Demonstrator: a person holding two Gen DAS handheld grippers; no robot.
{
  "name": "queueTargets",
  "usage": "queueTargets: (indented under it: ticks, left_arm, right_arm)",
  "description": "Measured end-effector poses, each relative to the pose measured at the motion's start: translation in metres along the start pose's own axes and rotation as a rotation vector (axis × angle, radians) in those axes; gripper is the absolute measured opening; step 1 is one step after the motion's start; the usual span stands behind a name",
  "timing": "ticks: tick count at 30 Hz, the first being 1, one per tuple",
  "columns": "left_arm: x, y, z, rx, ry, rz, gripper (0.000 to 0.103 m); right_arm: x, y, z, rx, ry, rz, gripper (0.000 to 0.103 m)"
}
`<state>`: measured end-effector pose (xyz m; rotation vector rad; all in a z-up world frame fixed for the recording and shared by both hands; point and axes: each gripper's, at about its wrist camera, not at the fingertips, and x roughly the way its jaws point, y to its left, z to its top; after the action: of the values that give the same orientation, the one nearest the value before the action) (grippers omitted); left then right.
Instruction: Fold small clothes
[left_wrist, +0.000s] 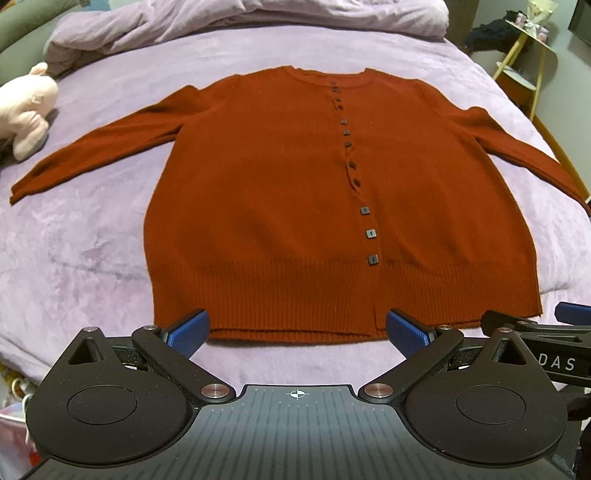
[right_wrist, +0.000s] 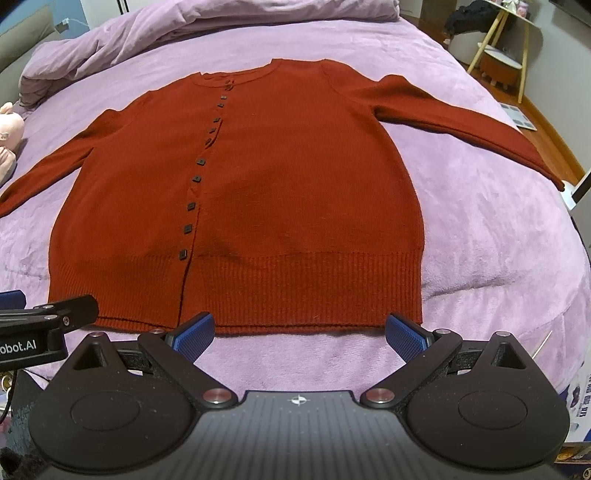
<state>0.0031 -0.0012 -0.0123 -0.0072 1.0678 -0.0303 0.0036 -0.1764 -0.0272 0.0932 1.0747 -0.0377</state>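
Rust cardigan (left_wrist: 295, 192) lies flat (both grippers open).

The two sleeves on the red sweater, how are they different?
The left sleeve ends close to the pink plush toy; the right sleeve has no toy near it. The left sleeve's cuff lies well inside the purple blanket; the right sleeve's cuff reaches almost to the bed's edge. Both belong to the red cardigan, lie flat, spread outward, not yet folded. Both grippers, left and right, are open and touch neither.
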Motion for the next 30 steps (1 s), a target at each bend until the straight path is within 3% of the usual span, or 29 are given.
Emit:
queueTargets:
  ticks: [20,23,27,30]
  left_arm:
    - [0.026,-0.006,0.006,0.016,0.078,0.000,0.103]
    - [0.030,-0.005,0.008,0.011,0.085,-0.009,0.103]
    - [0.035,-0.001,0.016,-0.010,0.067,-0.036,0.103]
    - [0.039,0.001,0.022,-0.014,0.043,-0.061,0.103]
  right_arm:
    - [0.024,-0.015,0.007,0.054,0.060,0.033,0.099]
    - [0.025,-0.021,0.010,0.069,0.044,0.080,0.099]
    - [0.026,-0.050,0.016,0.172,-0.060,0.229,0.099]
    - [0.026,-0.088,0.018,0.290,-0.252,0.322,0.099]
